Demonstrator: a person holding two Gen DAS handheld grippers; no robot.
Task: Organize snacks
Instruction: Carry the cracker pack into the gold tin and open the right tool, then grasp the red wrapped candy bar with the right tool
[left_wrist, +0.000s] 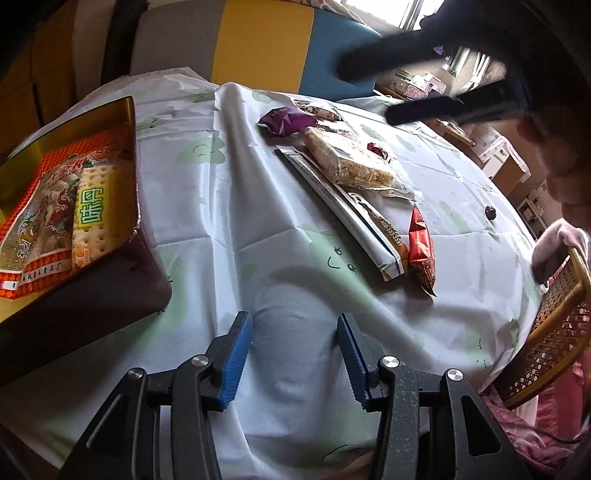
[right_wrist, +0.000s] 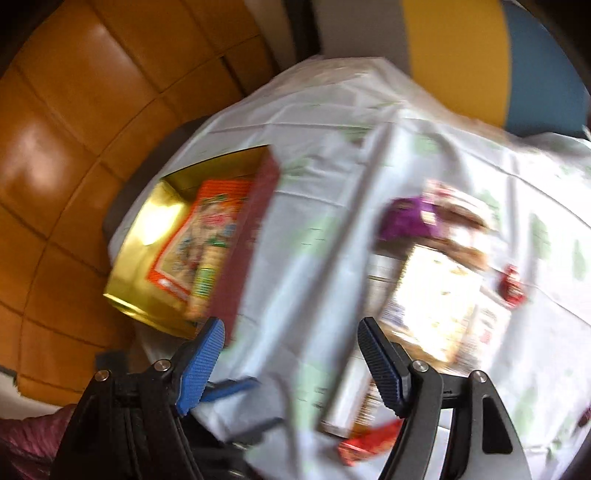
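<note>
Two packets (left_wrist: 55, 218) lying in gold box (left_wrist: 122, 110); left gripper (left_wrist: 295, 354) partly open, empty above tablecloth (left_wrist: 229, 206); right gripper (right_wrist: 291, 365) wide, empty.

The cracker pack (left_wrist: 96, 214) in the gold box (left_wrist: 127, 110) carries two large green characters on a yellow label, the second of which reads 早; the first is too unclear to tell. The orange bag (left_wrist: 40, 218) beside it has a line of small white characters along its lower edge, too small to read. On the long silver packet (left_wrist: 343, 206) a number starting 400-103 runs along its brown end. In the right wrist view all print is blurred past reading.
</note>
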